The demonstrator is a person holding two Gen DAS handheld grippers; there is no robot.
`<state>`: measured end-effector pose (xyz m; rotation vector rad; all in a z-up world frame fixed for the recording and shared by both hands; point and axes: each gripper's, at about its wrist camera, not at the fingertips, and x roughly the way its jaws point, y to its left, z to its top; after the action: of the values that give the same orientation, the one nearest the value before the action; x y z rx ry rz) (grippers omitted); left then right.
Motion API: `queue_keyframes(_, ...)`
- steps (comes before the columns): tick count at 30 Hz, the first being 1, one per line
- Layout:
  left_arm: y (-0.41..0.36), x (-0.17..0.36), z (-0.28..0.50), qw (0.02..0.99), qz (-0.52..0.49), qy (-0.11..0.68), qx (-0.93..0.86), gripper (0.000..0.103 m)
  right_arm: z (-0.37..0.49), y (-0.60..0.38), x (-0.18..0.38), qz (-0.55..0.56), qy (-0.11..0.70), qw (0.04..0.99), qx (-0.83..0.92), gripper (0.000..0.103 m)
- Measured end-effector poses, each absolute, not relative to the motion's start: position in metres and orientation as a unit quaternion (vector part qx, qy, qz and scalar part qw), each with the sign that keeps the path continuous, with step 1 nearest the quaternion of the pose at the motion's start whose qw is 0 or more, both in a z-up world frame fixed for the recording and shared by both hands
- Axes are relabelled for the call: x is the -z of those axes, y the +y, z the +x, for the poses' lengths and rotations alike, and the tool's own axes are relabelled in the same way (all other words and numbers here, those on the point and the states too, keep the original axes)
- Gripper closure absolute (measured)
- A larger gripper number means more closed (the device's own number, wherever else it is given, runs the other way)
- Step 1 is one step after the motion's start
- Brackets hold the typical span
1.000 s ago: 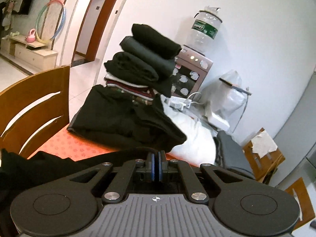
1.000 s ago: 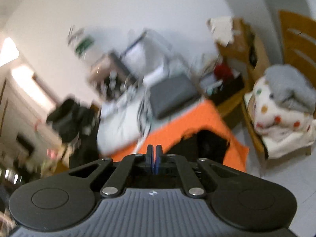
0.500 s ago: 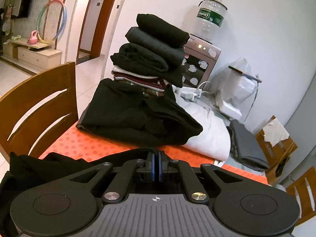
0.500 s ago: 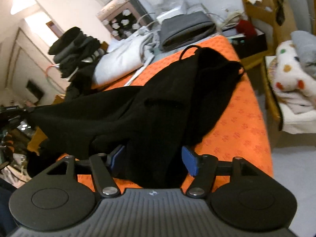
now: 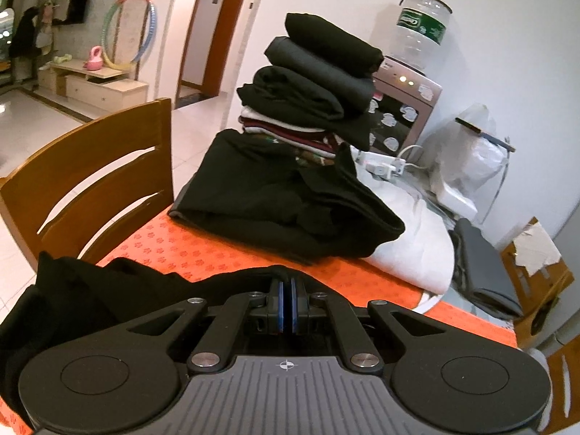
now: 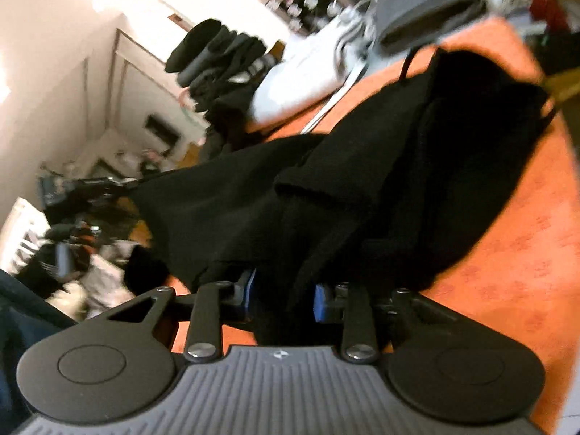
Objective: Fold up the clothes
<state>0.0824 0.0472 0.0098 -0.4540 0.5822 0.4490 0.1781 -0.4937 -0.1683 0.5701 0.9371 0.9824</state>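
A black garment (image 6: 362, 181) lies crumpled on the orange tablecloth (image 6: 525, 253). My right gripper (image 6: 284, 290) is low over its near edge, and its jaws are closing on a thick bunch of the black cloth that fills the gap between the blue pads (image 6: 250, 286). In the left wrist view my left gripper (image 5: 286, 282) is shut, with the same black garment (image 5: 108, 290) pinched at its tips and draped to the left. From the right wrist view the cloth stretches taut toward the left gripper (image 6: 108, 183), which is blurred there.
A tall stack of folded dark clothes (image 5: 319, 83) stands at the table's far side, above a loose black pile (image 5: 275, 203) and a white garment (image 5: 417, 246). A wooden chair (image 5: 90, 174) stands left, a water dispenser (image 5: 406, 108) behind, and a grey folded item (image 5: 482, 268) right.
My right gripper dropped onto the black garment, opened wide around its edge, then narrowed on the cloth. The left gripper stayed shut and tilted slightly downward.
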Motion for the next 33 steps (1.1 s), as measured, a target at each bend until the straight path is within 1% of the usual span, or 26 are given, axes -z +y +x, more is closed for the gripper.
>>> queue_keyframes(2,0.045,-0.010,0.080,0.908,-0.221,0.278,-0.223,0.096,0.183,-0.490,0.168,0.276,0.428,0.725,-0.463,0.087)
queue_keyframes(3,0.044,-0.011,0.079,0.907,-0.222,0.277,-0.225,0.096,0.184,-0.489,0.164,0.279,0.420,0.724,-0.471,0.088)
queue_keyframes(6,0.042,-0.015,0.073,0.909,-0.228,0.266,-0.225,0.097,0.182,-0.488,0.139,0.285,0.380,0.733,-0.487,0.090)
queue_keyframes(10,0.044,-0.021,0.059,0.912,-0.242,0.249,-0.219,0.097,0.170,-0.495,0.088,0.284,0.312,0.763,-0.489,0.091)
queue_keyframes(13,0.044,-0.029,0.043,0.917,-0.251,0.219,-0.217,0.097,0.152,-0.505,0.050,0.306,0.260,0.773,-0.490,0.092)
queue_keyframes(17,0.047,-0.047,0.016,0.932,-0.245,0.175,-0.201,0.097,0.112,-0.513,0.007,0.302,0.196,0.800,-0.480,0.093)
queue_keyframes(25,0.058,-0.106,-0.057,0.955,-0.238,0.084,-0.156,0.097,0.002,-0.513,-0.063,0.296,0.088,0.841,-0.444,0.093)
queue_keyframes(26,0.057,-0.117,-0.066,0.959,-0.231,0.068,-0.152,0.099,-0.014,-0.513,-0.074,0.290,0.076,0.846,-0.442,0.093)
queue_keyframes(27,0.055,-0.128,-0.075,0.964,-0.217,0.049,-0.148,0.101,-0.028,-0.512,-0.084,0.284,0.065,0.850,-0.439,0.094)
queue_keyframes(29,0.049,-0.159,-0.092,0.976,-0.161,-0.006,-0.147,0.101,-0.048,-0.515,-0.104,0.289,0.038,0.854,-0.431,0.094)
queue_keyframes(30,0.048,-0.174,-0.095,0.979,-0.143,-0.020,-0.143,0.101,-0.057,-0.517,-0.113,0.293,0.022,0.856,-0.425,0.095)
queue_keyframes(32,0.058,-0.191,-0.086,0.980,-0.158,0.000,-0.123,0.101,-0.063,-0.517,-0.127,0.295,0.011,0.866,-0.403,0.095)
queue_keyframes(33,0.061,-0.191,-0.077,0.980,-0.165,0.017,-0.114,0.101,-0.060,-0.516,-0.132,0.291,0.015,0.874,-0.389,0.095)
